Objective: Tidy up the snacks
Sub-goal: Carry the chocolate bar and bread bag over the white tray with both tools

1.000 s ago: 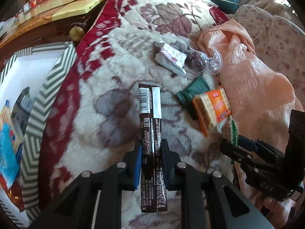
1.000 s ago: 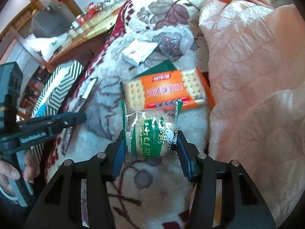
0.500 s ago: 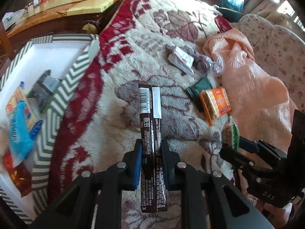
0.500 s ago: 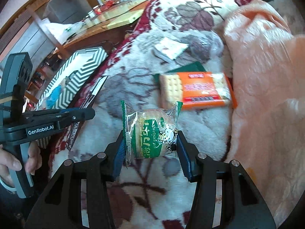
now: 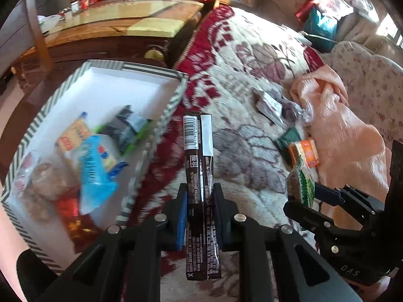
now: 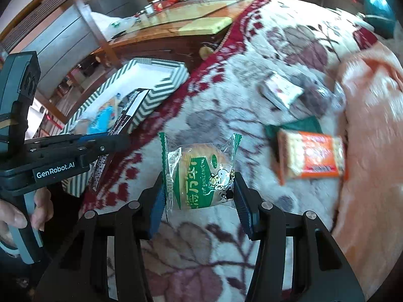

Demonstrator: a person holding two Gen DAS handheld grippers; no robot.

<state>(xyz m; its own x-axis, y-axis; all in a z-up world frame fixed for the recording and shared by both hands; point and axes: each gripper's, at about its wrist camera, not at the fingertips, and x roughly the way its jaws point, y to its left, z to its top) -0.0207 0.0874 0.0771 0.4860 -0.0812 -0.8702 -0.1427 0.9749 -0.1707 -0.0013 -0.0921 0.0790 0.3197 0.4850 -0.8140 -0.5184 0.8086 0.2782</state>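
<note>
My left gripper is shut on a long brown snack bar, held above the floral blanket just right of the striped box. The box holds several snacks, among them a blue packet. My right gripper is shut on a green-and-clear wrapped bun over the blanket. In the right wrist view the left gripper shows at the left with the brown bar reaching toward the striped box. An orange cracker pack, a green packet and a white packet lie on the blanket.
A peach quilt is bunched at the right. A wooden table with small items stands behind the box. A person's hand grips the left handle. A clear plastic bag lies beside the white packet.
Both grippers have lifted and shifted left toward the striped box with their snacks still held; much more of the box's inside shows in the left wrist view.
</note>
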